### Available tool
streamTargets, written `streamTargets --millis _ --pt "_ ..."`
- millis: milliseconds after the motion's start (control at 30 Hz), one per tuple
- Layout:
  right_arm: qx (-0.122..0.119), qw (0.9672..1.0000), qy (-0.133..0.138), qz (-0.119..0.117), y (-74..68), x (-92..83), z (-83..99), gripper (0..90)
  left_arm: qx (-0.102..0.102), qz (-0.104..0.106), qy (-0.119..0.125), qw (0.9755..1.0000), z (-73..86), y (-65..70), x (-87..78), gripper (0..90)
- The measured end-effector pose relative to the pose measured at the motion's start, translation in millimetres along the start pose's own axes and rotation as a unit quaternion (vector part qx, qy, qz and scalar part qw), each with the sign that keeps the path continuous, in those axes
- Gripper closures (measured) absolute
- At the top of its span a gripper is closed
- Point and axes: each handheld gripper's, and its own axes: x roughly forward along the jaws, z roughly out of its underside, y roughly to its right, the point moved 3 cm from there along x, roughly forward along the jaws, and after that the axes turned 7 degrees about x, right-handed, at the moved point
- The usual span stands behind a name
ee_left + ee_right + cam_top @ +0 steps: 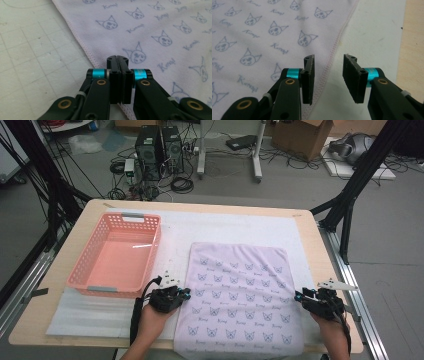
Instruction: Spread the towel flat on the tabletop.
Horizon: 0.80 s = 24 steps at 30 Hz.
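A pale lilac cloth [240,295] printed with small cat faces is spread flat on a white mat [225,227] that covers most of a light wooden table [320,250]; in the high view the cloth is seen at the lower centre, its near edge reaching the table's front edge at 6 o'clock. The left gripper [186,293] is held at the cloth's left hem, at about 9 o'clock from the cloth's middle, and the right gripper [298,296] is held at the right hem, at about 3 o'clock. In the left gripper view the left gripper [117,58] is seen with its two black jaws pressed flat together, no gap being left between the pads; the stitched hem of the cloth [150,30] runs beneath them, but whether any fabric is pinched there cannot be told. In the right gripper view the right gripper [328,60] is seen with its jaws standing apart by a clear gap, and nothing is gripped: the pink stitched hem of the cloth [262,30] lies below the gap, with the mat [372,32] toward 3 o'clock. An empty pink plastic basket [150,245] with a latticed wall is placed on the mat at about 10 o'clock from the cloth, just beside its upper left corner and apart from both grippers.
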Motion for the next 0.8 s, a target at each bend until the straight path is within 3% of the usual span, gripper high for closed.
streamTargets --millis 67,233,267,367,533,600,700,800 --pt "0.002 1.0 0.003 -0.002 0.0 1.3 -1.1 60.5 0.003 -0.016 -0.005 0.9999 2.3 -2.2 -5.7 89.4" --pt "0.004 0.9999 0.01 -0.012 -4.6 6.4 -6.2 60.5 -0.023 -0.033 -0.002 0.9992 15.4 -16.6 -26.4 90.0" --pt "0.001 0.9999 0.008 -0.015 -6.1 8.8 -7.4 60.5 -0.035 -0.025 0.01 0.999 17.2 -19.2 -29.5 89.8" --pt "-0.008 0.9999 0.0 -0.013 -11.6 16.7 -10.1 60.0 -0.028 -0.011 0.036 0.9989 14.1 -18.0 -33.5 88.9" --pt "-0.022 0.9997 -0.002 -0.012 -15.0 22.1 -11.9 59.0 -0.013 0.023 0.076 0.9967 3.6 -9.4 -23.6 67.7" --pt "-0.026 0.9995 0.006 -0.013 -13.4 19.5 -12.1 56.4 -0.01 0.033 0.094 0.995 -0.8 -8.0 -18.7 56.9" --pt "-0.032 0.9988 0.027 -0.026 -12.1 13.1 -12.4 48.5 0.013 0.034 0.122 0.9918 -9.3 -8.1 -14.6 46.3" --pt "-0.033 0.9974 0.049 -0.041 -12.9 7.2 -12.5 41.7 0.008 0.055 0.145 0.9878 -19.8 -12.6 -11.9 43.1"
